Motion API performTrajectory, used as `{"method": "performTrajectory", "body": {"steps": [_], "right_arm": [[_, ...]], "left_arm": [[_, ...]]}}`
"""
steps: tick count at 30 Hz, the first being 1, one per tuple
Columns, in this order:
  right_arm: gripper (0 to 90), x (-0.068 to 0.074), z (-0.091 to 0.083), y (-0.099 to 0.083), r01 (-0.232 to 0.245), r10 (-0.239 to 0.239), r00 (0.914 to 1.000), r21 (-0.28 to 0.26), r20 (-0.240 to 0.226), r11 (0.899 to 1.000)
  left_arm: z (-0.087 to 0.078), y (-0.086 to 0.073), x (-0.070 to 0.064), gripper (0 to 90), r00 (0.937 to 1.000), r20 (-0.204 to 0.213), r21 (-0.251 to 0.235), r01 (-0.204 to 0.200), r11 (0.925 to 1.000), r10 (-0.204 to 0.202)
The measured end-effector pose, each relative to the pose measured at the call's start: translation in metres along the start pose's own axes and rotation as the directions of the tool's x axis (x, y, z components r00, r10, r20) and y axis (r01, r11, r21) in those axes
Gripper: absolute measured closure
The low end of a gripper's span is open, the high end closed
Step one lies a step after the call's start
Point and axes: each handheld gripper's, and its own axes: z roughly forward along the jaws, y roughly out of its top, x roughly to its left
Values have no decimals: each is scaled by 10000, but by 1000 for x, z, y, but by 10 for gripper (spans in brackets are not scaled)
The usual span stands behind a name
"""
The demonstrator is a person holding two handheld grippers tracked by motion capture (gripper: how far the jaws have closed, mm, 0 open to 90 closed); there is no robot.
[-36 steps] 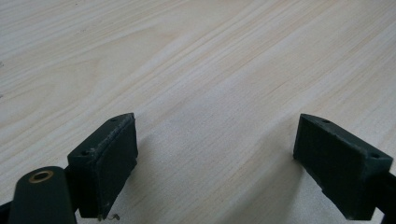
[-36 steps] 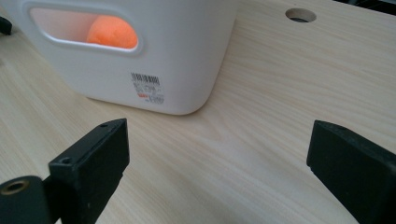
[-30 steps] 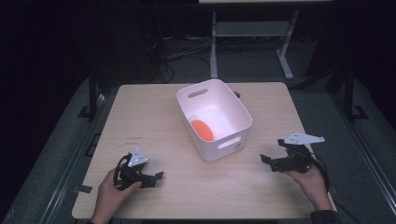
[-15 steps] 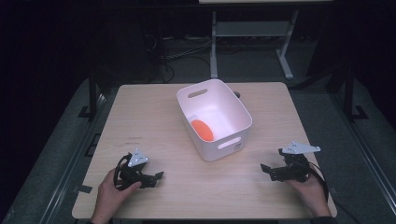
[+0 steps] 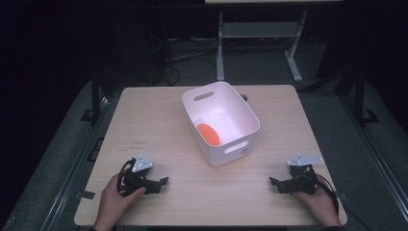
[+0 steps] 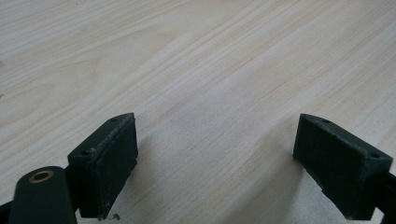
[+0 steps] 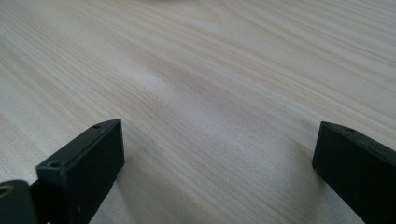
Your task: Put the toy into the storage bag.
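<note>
Pale table is met by the lowered, empty right gripper; left gripper is spread too, suggesting work is finished.

light wood surface | dark grey floor around it | white metal stand far behind | black cables lying on floor

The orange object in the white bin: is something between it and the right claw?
Yes. The bin's near wall stands between the right claw and the orange object; the tabletop between looks bare.
</note>
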Motion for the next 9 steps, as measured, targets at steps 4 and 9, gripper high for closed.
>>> {"method": "performTrajectory", "body": {"steps": [4, 9], "right_arm": [[17, 0, 0, 0, -10, 10, 10000, -3, -10, 10000], [17, 0, 0, 0, -21, 21, 10000, 2, -12, 10000]], "left_arm": [[0, 0, 0, 128, 10000, -5, -6, 1, 10000, -1], [0, 0, -1, 127, 10000, -53, 0, 41, 10000, -41]]}}
